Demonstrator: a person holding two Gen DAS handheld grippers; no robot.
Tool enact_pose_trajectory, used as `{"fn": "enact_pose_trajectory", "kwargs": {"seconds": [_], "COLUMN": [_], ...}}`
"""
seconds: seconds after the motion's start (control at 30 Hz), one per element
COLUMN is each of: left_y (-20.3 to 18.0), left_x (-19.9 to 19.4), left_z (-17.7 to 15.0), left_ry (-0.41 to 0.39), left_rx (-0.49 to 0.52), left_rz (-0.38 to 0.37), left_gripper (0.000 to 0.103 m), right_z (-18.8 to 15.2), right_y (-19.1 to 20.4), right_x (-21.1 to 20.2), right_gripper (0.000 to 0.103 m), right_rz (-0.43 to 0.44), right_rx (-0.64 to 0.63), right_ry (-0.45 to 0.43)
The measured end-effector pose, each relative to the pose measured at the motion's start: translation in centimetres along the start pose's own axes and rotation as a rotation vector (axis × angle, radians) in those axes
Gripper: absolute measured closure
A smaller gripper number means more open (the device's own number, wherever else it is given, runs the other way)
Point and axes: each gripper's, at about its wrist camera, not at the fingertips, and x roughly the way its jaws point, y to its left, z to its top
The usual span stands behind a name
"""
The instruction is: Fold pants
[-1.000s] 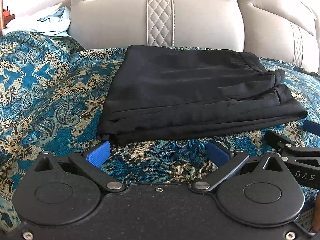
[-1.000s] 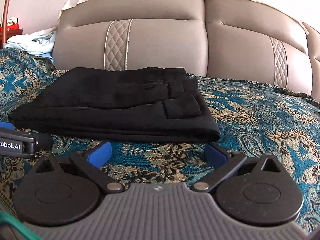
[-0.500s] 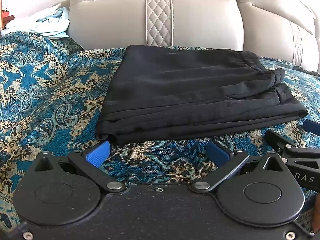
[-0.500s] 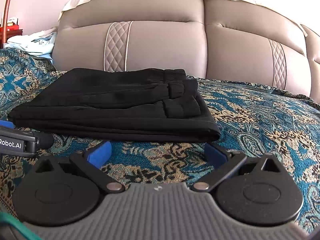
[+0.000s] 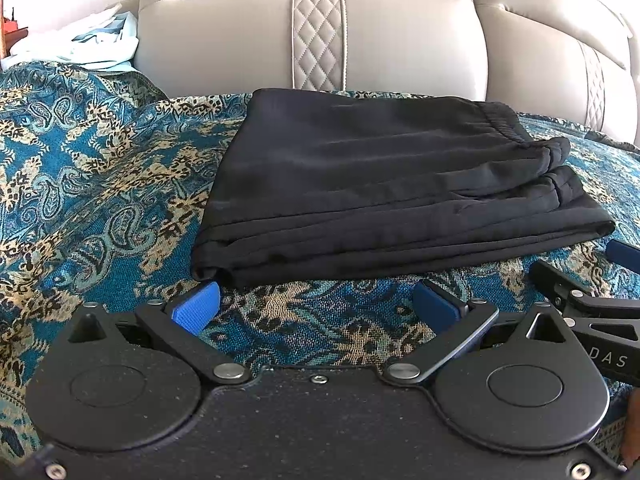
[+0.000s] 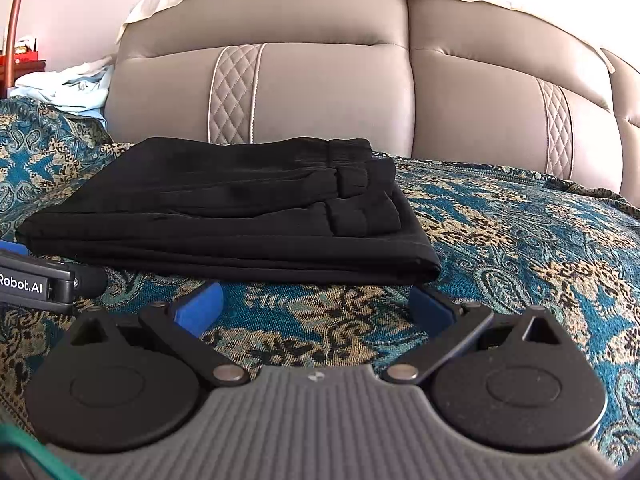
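The black pants (image 5: 380, 184) lie folded into a flat rectangle on the blue paisley bedspread (image 5: 92, 184), waistband and cuffs stacked at the right end. They also show in the right wrist view (image 6: 224, 208). My left gripper (image 5: 316, 306) is open and empty, low over the bedspread just in front of the pants' near edge. My right gripper (image 6: 316, 306) is open and empty, just in front of the pants' near right corner. Neither gripper touches the pants. The right gripper's fingers (image 5: 624, 252) show at the right edge of the left wrist view.
A padded grey headboard (image 6: 328, 92) rises right behind the pants. Light blue and white cloth (image 5: 92, 46) is piled at the far left by the headboard. The left gripper's body (image 6: 36, 284) shows at the left edge of the right wrist view. Bedspread extends to the right (image 6: 520, 240).
Both grippers have crept slightly closer to the pants' near edge. The pants have not moved, and both grippers stay open.
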Motion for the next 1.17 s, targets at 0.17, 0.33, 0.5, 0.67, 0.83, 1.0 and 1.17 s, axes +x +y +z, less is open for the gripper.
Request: {"fn": "enact_pose_trajectory", "kwargs": {"seconds": [0.17,0.33,0.5,0.67,0.83,1.0,1.17], "left_y": [0.0,0.01,0.0,-0.03,-0.07,-0.09,-0.13], "left_x": [-0.01,-0.03,-0.11,-0.16,-0.2,-0.2,-0.27], "left_z": [0.0,-0.02,0.04,0.02,0.0,-0.01,-0.06], "left_ry": [-0.001,-0.001,-0.005,-0.008,-0.01,-0.012,-0.013], "left_rx": [0.0,0.0,0.0,0.0,0.001,0.001,0.001], "left_rz": [0.0,0.0,0.001,0.001,0.001,0.002,0.002], "left_gripper": [0.0,0.0,0.0,0.0,0.0,0.0,0.0], "right_z": [0.0,-0.02,-0.05,-0.05,-0.05,-0.06,-0.07], "right_y": [0.02,0.02,0.02,-0.02,-0.06,-0.06,-0.06], "right_x": [-0.03,-0.01,0.0,0.01,0.02,0.03,0.04], "right_gripper": [0.0,0.0,0.0,0.0,0.0,0.0,0.0], "right_rz": [0.0,0.0,-0.001,-0.001,-0.001,-0.001,-0.001], "right_rx": [0.0,0.0,0.0,0.001,0.001,0.001,0.001], "right_ry": [0.0,-0.001,-0.001,-0.001,-0.002,-0.002,-0.002]}}
